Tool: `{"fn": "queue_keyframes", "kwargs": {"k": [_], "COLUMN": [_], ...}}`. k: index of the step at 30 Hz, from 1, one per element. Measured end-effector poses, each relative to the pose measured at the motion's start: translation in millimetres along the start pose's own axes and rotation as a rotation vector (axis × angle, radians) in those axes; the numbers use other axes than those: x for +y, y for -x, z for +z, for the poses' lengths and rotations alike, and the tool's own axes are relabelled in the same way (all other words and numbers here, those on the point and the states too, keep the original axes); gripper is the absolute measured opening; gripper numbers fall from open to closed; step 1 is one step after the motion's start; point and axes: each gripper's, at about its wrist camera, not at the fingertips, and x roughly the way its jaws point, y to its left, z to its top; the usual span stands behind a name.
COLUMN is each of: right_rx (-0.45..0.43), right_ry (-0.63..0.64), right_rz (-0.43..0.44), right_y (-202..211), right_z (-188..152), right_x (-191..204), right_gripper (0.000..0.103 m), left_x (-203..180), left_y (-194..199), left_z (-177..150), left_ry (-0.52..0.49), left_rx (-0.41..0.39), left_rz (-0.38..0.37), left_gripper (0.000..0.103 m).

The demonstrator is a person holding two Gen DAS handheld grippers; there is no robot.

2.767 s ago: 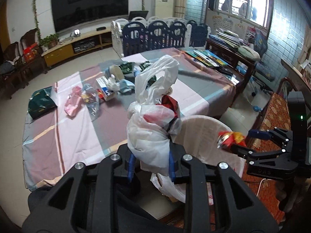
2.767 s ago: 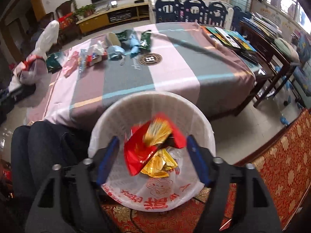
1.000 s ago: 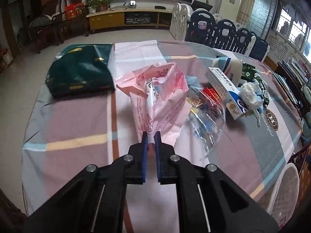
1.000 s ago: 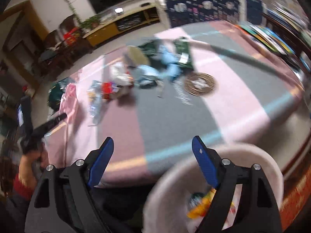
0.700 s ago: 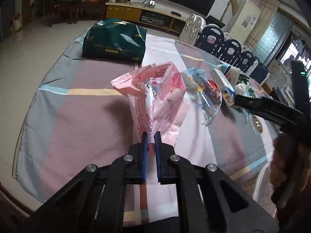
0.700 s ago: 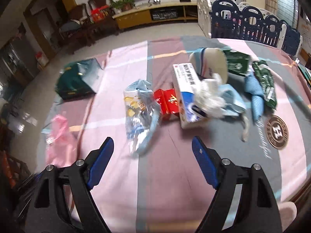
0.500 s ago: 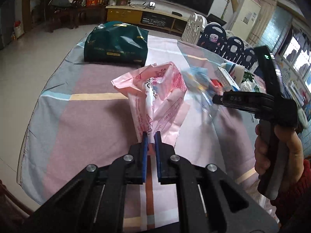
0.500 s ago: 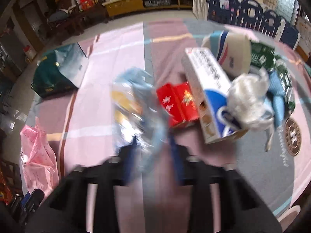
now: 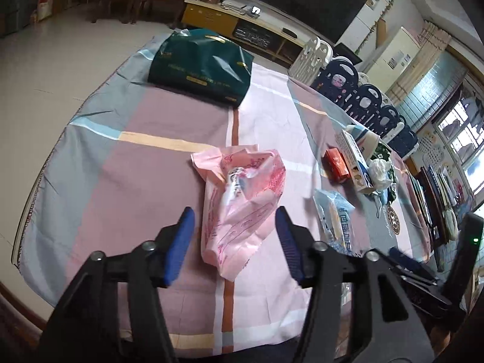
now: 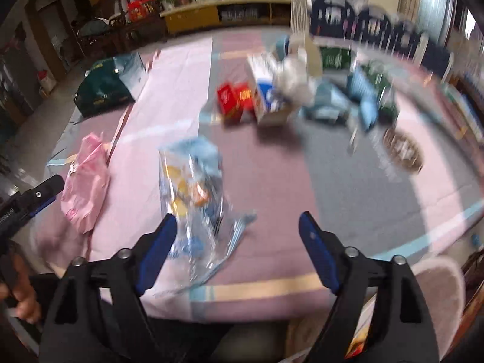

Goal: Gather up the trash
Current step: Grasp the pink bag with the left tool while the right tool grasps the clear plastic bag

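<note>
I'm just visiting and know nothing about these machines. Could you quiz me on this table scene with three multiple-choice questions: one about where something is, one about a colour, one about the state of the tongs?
1. Where does the dark green bag lie?
A. at the table's far end
B. in the basket
C. on the floor

2. What colour is the crumpled plastic bag in front of the left tongs?
A. yellow
B. pink
C. black

3. How do the left tongs stand?
A. clamped on the bag
B. shut on nothing
C. open, pads clear of the bag

Answers: 1 A, it rests on the tablecloth beyond the pink bag. 2 B, it is pale pink with red print. 3 C, having just opened, both blue pads stand apart beside it.
</note>
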Motion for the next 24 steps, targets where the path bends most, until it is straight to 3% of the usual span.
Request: {"fn": "queue_keyframes", "kwargs": {"k": [3,7,11,15,18,19,24], "right_rx": [0.006,0.079,0.149,0.135,0.130,0.117,0.083], "right_ry": [0.166,0.258,0.199,0.139,0.066,0.061,0.037], "right_rz": [-0.018,-0.053,-0.012,-0.005,0.026,0.017,0.026], "right_y": [-11.9,-48.7,-62.0,-51.6,-40.9,-35.6,-12.0], "right_z": [12.0,13.5,0.6,-4.1,-4.9,-5.1,-6.1], "right_x": [27.4,49.9,49.4,40.0,28.3,26.1,19.3], "right_gripper": [0.086,0.086,0.057,0.027,0.024,0.024,0.024], "left_x": [1.5,3.2,-1.7,-10.3,-17.2,-18.9,-14.7], "left_y": [-3.6,-8.5,-14.6,-20.9,-31.1,-36.6,-56.9], "left_z": [0.6,2.5,1.9,1.2,2.9,3.2,1.5], "left_ry": [0.009,0.022,-0.009,-0.049,-0.089,-0.100,-0.083], "left_rx": [0.010,0.020,0.038,0.049,0.070,0.091,0.184], "left_rz": [0.010,-0.005,0.001,0.014,0.032,0.038,-0.015], "left_gripper": [0.065,0.067,0.069,0.070,0.069,0.067,0.024]}}
